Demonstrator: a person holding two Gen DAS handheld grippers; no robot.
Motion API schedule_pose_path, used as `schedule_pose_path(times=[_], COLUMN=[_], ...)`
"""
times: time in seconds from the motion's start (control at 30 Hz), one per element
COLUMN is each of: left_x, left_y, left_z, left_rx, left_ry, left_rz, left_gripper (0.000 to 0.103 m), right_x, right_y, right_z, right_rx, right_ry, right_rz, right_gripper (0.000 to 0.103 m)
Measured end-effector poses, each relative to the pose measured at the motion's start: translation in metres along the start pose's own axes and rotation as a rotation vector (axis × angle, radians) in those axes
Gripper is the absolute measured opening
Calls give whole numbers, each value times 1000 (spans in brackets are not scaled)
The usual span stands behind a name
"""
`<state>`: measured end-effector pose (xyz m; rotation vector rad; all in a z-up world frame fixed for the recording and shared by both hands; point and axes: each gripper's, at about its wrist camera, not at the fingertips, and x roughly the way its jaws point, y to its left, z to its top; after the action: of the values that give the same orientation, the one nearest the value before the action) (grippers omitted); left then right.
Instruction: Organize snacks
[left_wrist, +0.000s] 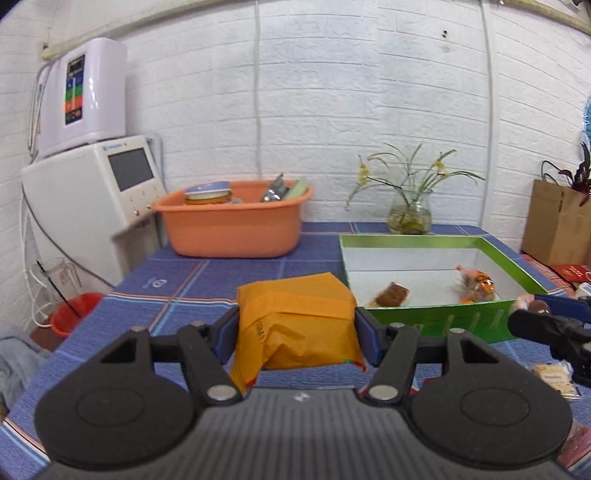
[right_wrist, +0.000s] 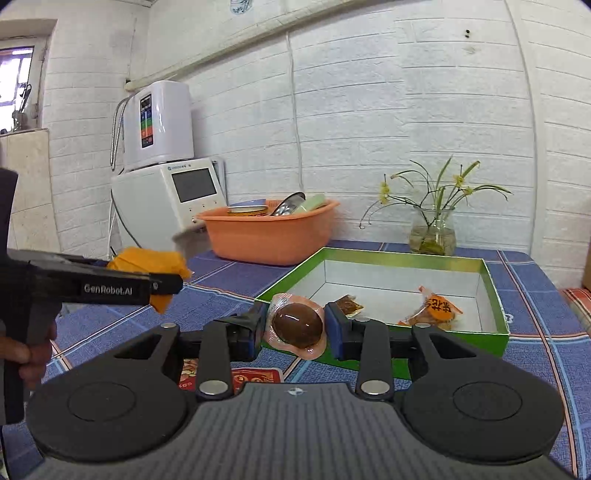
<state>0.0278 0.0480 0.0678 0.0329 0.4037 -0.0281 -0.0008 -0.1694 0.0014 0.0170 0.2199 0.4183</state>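
Carrying: orange packet (left_wrist: 295, 317) clamped by left gripper (left_wrist: 295, 332), packed egg (right_wrist: 297, 324) by right gripper (right_wrist: 295, 328); release was best delayed until above green box (right_wrist: 495, 299).

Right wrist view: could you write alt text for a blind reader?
The right gripper clamps a vacuum-packed brown egg near a green-rimmed cardboard tray holding two wrapped snacks. At left, the left gripper carries a crumpled orange packet.

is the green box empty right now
No, the green box already holds two wrapped snacks, a small brown one and an orange packet, lying on its white floor.
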Motion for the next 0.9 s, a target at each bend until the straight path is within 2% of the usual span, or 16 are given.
schedule_pose_path(times=[0.2, 0.37, 0.57, 0.73, 0.9], left_x=[5, 19, 23, 29, 31], left_y=[-13, -36, -56, -61, -63], left_z=[13, 29, 32, 28, 34], left_rx=[46, 51, 37, 25, 31], left_ry=[-43, -56, -73, -56, -63], left_rz=[31, -33, -98, -115, -114], left_gripper=[64, 65, 66, 66, 65], right_x=[-3, -3, -13, -23, -23], right_y=[-4, -9, -14, -19, -23], right_z=[3, 7, 7, 10, 22], right_rx=[14, 33, 40, 62, 55], right_ry=[-28, -43, -81, -110, -129], right_rz=[-38, -98, -222, -296, -325], right_gripper=[61, 61, 61, 61, 61])
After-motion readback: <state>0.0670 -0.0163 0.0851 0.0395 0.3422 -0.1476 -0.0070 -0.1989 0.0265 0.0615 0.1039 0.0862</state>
